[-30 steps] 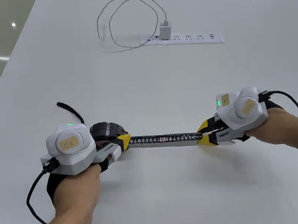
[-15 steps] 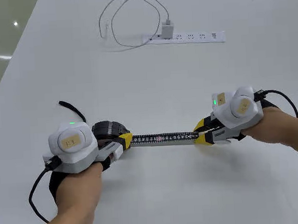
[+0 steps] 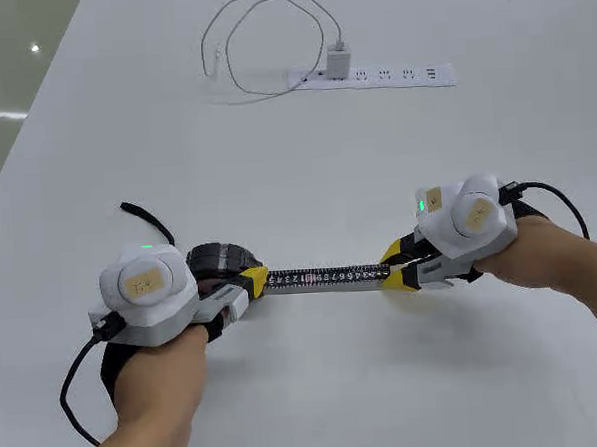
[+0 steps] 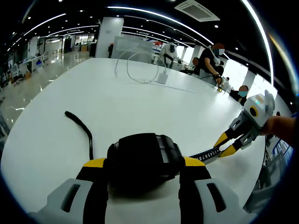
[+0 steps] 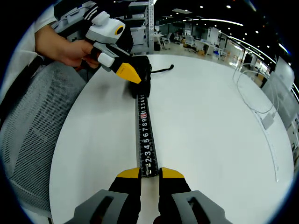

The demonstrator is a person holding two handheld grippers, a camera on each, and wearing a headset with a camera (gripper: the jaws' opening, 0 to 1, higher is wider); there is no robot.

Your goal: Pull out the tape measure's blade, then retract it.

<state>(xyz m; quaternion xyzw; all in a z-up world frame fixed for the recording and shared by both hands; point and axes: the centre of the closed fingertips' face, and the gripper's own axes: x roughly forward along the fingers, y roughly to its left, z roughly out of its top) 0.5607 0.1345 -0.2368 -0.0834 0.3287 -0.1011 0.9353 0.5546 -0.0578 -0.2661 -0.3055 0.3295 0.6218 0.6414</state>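
The tape measure point(image 3: 220, 263) lies on the white desk point(image 3: 306, 173) toward its near left corner, and its black case sits between the jaws of the left gripper point(image 3: 236, 279), which are clamped against the case's two sides. In the left gripper view the case point(image 4: 145, 158) fills the space between the yellow-tipped jaws and touches both. The blade point(image 3: 326, 276) is drawn out of the case to the person's right, running flat and straight just above the desk's surface and roughly parallel to its near edge. Its free end is pinched in the right gripper point(image 3: 396, 268), whose jaws are closed down on it (the printed numbers show clearly in the right gripper view, counting up from the jaws toward the case). There the blade point(image 5: 145, 140) stretches away from the right gripper point(image 5: 149, 173) to the case point(image 5: 142, 77), with the left gripper point(image 5: 126, 70) holding the case at the far end. A black wrist strap point(image 3: 143, 220) trails from the case across the desk toward the left edge. Well apart, near the far edge, a white power strip point(image 3: 391, 76) lies with a charger point(image 3: 337, 61) plugged into it and a looped white cable point(image 3: 259, 45) beside it.
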